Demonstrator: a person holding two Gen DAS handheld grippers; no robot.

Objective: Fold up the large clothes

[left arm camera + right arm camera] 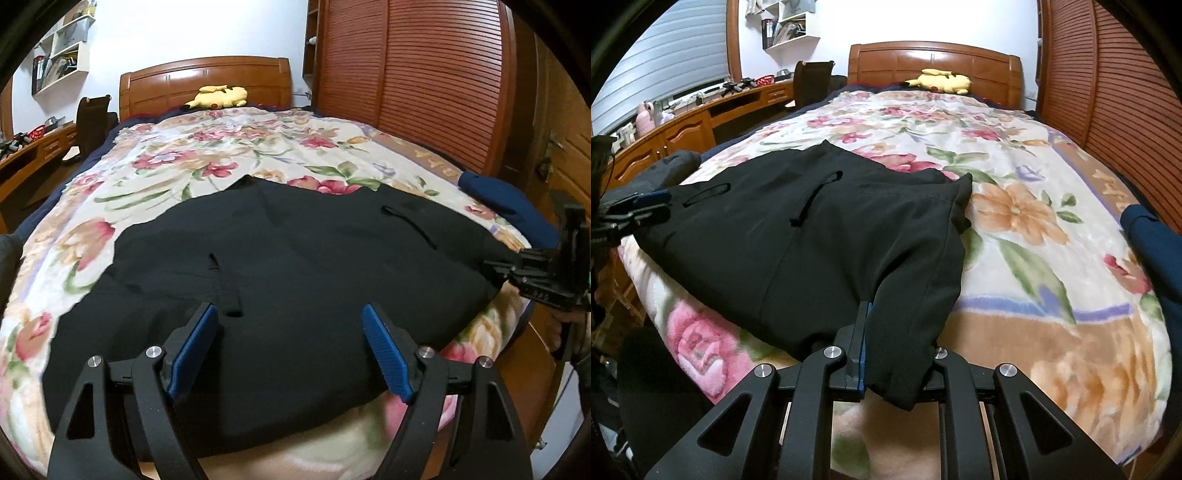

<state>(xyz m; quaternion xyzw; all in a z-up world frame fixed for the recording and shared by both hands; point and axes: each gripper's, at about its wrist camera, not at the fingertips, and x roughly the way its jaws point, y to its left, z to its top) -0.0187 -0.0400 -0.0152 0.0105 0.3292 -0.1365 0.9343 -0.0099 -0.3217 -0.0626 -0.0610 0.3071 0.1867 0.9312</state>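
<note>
Black fabric, a large garment (798,236), spread flat over the near half of the floral blanket (1027,206), waist cords toward twelve o'clock. Right gripper (866,332) pressed together, pinching the garment's near corner at six o'clock. Left gripper (290,350) spread wide, blue pads (195,343) above the cloth, nothing between them. Likely mid-fold, one corner secured. Next: lower the left gripper, nip the near edge, then carry both corners toward twelve o'clock.
</note>
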